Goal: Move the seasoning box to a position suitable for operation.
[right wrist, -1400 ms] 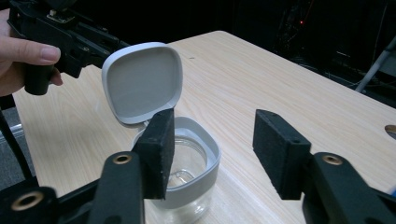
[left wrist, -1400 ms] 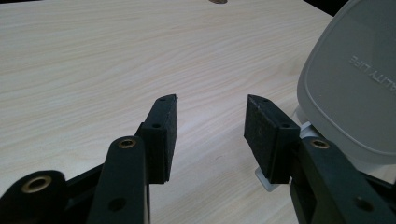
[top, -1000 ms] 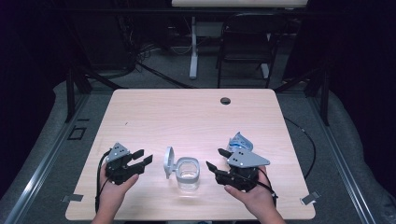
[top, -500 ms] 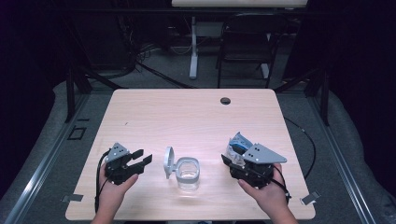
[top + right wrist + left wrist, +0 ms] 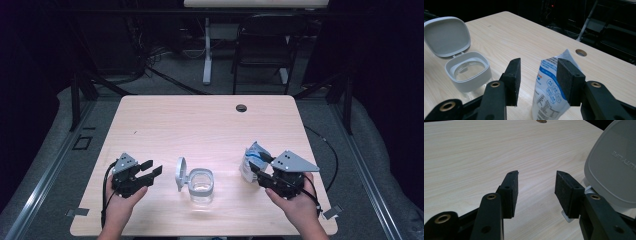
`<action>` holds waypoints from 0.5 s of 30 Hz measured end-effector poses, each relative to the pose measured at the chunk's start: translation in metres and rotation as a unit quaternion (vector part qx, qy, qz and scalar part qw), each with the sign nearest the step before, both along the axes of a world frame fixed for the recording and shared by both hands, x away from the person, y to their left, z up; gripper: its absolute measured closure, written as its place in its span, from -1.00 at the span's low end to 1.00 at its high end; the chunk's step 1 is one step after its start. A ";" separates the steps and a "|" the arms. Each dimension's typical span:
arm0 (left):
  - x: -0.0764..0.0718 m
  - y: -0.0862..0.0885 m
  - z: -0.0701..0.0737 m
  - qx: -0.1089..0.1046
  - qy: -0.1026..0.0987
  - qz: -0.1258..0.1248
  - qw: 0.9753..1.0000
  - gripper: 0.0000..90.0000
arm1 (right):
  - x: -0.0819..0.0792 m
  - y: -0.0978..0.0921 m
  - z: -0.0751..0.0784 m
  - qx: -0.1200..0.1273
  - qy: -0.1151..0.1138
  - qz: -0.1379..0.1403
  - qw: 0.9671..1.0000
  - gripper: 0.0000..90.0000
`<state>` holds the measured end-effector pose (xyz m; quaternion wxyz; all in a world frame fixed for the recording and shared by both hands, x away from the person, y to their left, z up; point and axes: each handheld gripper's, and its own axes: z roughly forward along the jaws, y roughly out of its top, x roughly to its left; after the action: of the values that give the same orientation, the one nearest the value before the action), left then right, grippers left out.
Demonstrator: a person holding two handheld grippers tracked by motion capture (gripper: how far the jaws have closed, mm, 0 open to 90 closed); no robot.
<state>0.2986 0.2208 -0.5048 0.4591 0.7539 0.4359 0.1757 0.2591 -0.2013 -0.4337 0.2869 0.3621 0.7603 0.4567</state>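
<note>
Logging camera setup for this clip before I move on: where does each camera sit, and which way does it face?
High view: fixed above the person's side, looking forward and down on the table; both hands, left claw and right claw enter from below.
Left gripper view: rides the left claw, looking across the tabletop; its open jaws rise beside the grey lid.
Right gripper view: rides the right claw, facing the pouch, jaws open around it.
Shared: the open-lidded clear jar shows in the high and right gripper views.
</note>
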 end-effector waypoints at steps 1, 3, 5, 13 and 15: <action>0.000 0.000 0.000 0.000 0.000 0.000 1.000 0.20 | 0.000 -0.001 0.001 0.001 -0.001 -0.002 1.000 0.22; 0.000 0.000 0.000 0.000 0.001 0.001 1.000 0.20 | -0.001 -0.004 0.002 0.000 -0.004 -0.006 1.000 0.21; 0.000 -0.001 0.000 0.000 0.001 0.001 1.000 0.20 | -0.001 -0.007 0.003 -0.002 -0.004 -0.010 1.000 0.21; 0.000 0.001 0.000 -0.004 -0.001 0.004 1.000 0.20 | 0.000 -0.013 0.007 -0.006 -0.004 -0.021 1.000 0.20; 0.000 0.001 0.000 -0.003 0.000 0.005 1.000 0.20 | 0.001 -0.014 0.007 -0.005 -0.003 -0.023 1.000 0.20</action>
<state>0.2984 0.2223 -0.5044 0.4610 0.7501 0.4400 0.1768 0.2598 -0.2152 -0.4269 0.3013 0.3766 0.7530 0.4476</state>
